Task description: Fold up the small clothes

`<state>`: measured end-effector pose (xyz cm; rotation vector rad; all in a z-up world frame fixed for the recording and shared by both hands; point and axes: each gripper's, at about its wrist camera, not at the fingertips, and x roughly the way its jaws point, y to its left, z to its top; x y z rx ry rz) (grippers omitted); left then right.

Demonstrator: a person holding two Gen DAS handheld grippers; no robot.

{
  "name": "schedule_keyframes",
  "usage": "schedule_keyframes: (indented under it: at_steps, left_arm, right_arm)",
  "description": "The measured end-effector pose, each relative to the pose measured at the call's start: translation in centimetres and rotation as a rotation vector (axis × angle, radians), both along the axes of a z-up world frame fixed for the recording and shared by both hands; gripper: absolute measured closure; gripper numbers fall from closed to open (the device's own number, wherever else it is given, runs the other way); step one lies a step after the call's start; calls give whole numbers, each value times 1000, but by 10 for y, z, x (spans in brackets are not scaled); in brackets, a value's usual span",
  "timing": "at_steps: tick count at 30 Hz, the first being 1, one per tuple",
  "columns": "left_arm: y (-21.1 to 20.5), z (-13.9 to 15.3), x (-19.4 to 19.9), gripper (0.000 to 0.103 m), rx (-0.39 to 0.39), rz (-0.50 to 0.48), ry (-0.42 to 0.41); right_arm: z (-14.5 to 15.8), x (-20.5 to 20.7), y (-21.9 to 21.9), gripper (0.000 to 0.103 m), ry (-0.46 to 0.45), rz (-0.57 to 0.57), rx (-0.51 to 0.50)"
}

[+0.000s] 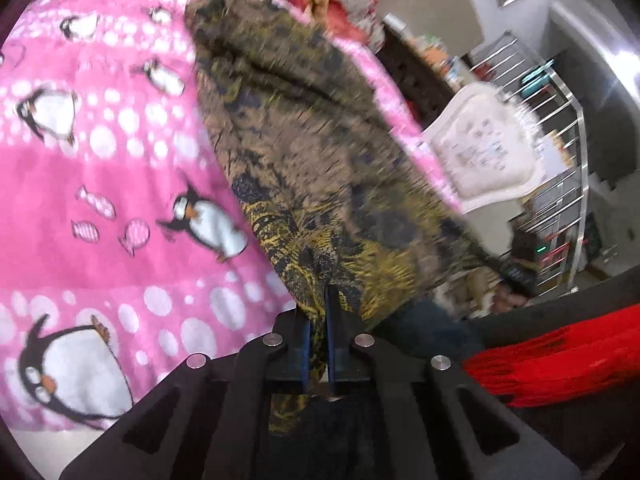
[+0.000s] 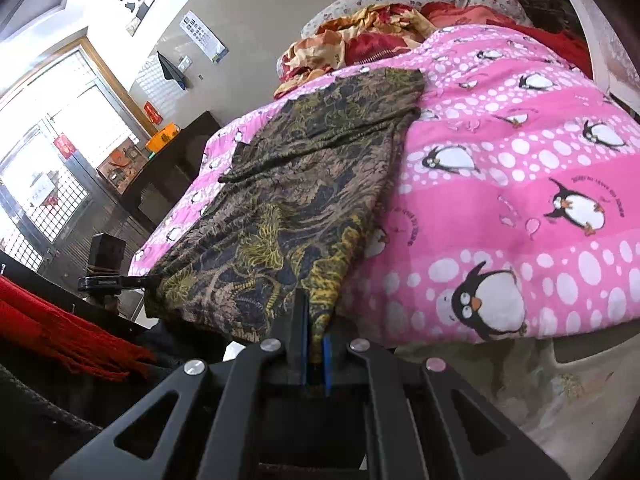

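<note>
Right wrist | olive patterned garment [image 2: 304,184] flat, creased | pink blanket [image 2: 520,168]

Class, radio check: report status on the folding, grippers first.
Left gripper shut on garment. Right gripper shut on its near edge. Garment spread on pink blanket. Nothing in the way.

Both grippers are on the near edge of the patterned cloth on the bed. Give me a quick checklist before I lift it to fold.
1. Left gripper shut on the patterned cloth: ok.
2. Right gripper shut on the cloth's near edge: ok.
3. Cloth lying flat on the pink blanket: not ok, a flap is folded over at the far end.
4. Blanket beside the cloth free of other things: ok.
5. Red fringed scarf clear of the grippers: ok, it lies off to the side.
</note>
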<state>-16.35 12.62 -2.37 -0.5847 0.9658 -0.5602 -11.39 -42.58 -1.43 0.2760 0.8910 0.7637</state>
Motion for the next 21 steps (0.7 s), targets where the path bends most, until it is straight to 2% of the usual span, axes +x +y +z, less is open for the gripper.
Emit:
schedule_keyframes:
  at_steps: [3, 6, 12, 14, 18, 21]
  left_arm:
    - [7, 18, -5, 103, -43, -8, -44]
    - [7, 30, -9, 103, -33, -35, -71]
    - [19, 30, -26, 103, -52, -42, -55]
    - [27, 29, -34, 103, -87, -33, -47]
    - [28, 38, -35, 103, -141, -67, -55]
    - [29, 44, -25, 103, -148, -89, -69]
  right_arm:
    - [9, 1, -3, 98, -19, 3, 6]
    - [21, 3, -10, 98, -41, 7, 48]
    - [44, -7, -15, 98, -78, 57, 57]
    - [46, -11, -17, 98, -69, 69, 51]
    - [52, -17, -22, 98, -64, 66, 65]
    - [56, -17, -27, 98, -73, 51, 77]
